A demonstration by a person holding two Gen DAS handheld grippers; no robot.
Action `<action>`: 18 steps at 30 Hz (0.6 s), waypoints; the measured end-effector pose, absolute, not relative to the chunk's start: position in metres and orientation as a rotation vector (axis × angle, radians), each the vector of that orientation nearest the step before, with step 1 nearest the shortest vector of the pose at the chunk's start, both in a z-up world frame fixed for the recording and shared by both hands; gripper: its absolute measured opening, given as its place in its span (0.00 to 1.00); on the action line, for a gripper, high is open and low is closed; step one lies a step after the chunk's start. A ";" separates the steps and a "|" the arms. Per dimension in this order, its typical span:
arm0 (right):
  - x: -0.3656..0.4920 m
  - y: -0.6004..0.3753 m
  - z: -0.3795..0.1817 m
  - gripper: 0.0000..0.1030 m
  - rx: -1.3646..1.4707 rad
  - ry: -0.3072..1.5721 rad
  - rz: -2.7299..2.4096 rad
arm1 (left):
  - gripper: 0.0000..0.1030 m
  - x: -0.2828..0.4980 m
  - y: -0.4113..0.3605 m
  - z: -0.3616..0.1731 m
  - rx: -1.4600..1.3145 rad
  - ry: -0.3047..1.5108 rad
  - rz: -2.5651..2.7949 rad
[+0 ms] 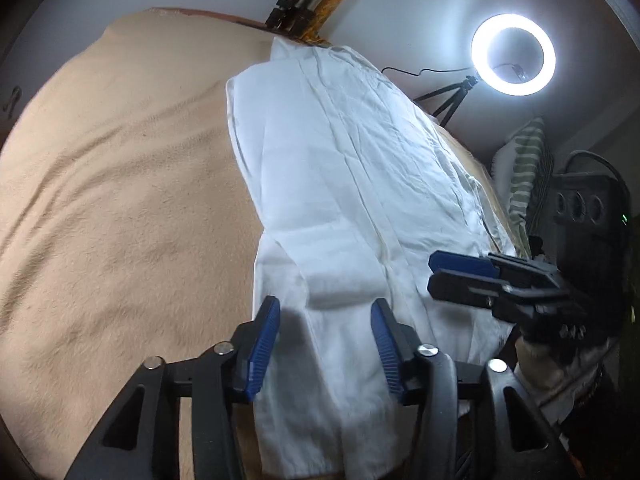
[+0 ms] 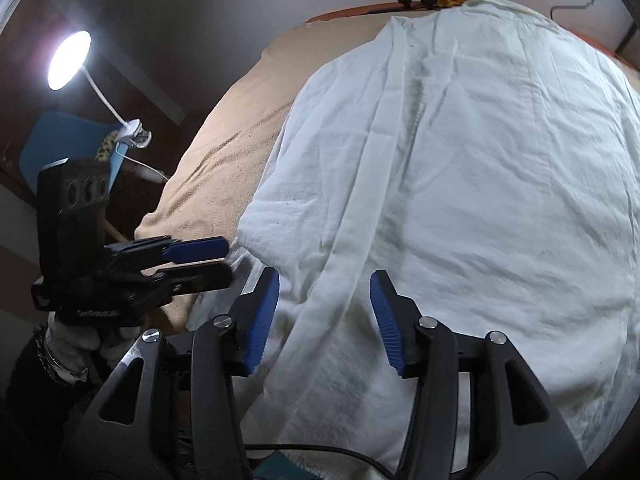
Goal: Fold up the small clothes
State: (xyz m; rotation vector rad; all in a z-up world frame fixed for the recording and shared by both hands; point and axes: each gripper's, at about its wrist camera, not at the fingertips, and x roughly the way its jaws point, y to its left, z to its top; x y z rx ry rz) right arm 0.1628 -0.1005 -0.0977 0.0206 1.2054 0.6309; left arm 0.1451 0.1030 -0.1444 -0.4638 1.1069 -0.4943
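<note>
Garment [image 1: 352, 184] lies lengthwise ahead of both grippers, sides seemingly folded in — crosswise folds left, we judge. Left gripper [image 1: 326, 344] and right gripper [image 2: 325, 316] parted, gripping nothing.

Black left gripper [image 1: 326, 344] and right gripper [image 2: 325, 316], ribbed blue fingers [image 2: 262, 320], silver screws, white gloves.

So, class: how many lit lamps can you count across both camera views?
2. A ring light stands on a tripod beyond the white garment; a round lamp on a curved neck glows upper left. Others may be hidden.
</note>
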 end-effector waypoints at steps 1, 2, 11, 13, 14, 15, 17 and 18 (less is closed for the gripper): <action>0.164 -0.097 -0.098 0.49 0.002 1.197 0.624 | 0.17 0.149 0.103 -0.149 -0.499 1.113 -0.511; 0.165 -0.094 -0.100 0.49 -0.017 1.190 0.616 | 0.07 0.153 0.105 -0.154 -0.523 1.117 -0.513; 0.178 -0.075 -0.117 0.13 -0.074 1.205 0.577 | 0.00 0.148 0.116 -0.131 -0.529 1.030 -0.509; 0.181 -0.081 -0.111 0.08 0.032 1.205 0.611 | 0.00 0.143 0.122 -0.121 -0.515 1.003 -0.494; 0.183 -0.084 -0.109 0.08 0.067 1.201 0.623 | 0.00 0.141 0.124 -0.117 -0.498 0.989 -0.483; 0.185 -0.087 -0.108 0.08 0.103 1.196 0.638 | 0.00 0.141 0.124 -0.114 -0.469 0.979 -0.464; 0.188 -0.095 -0.113 0.08 0.156 1.203 0.640 | 0.00 0.143 0.124 -0.118 -0.426 0.985 -0.427; 0.191 -0.100 -0.120 0.08 0.161 1.226 0.608 | 0.00 0.144 0.125 -0.123 -0.430 0.998 -0.419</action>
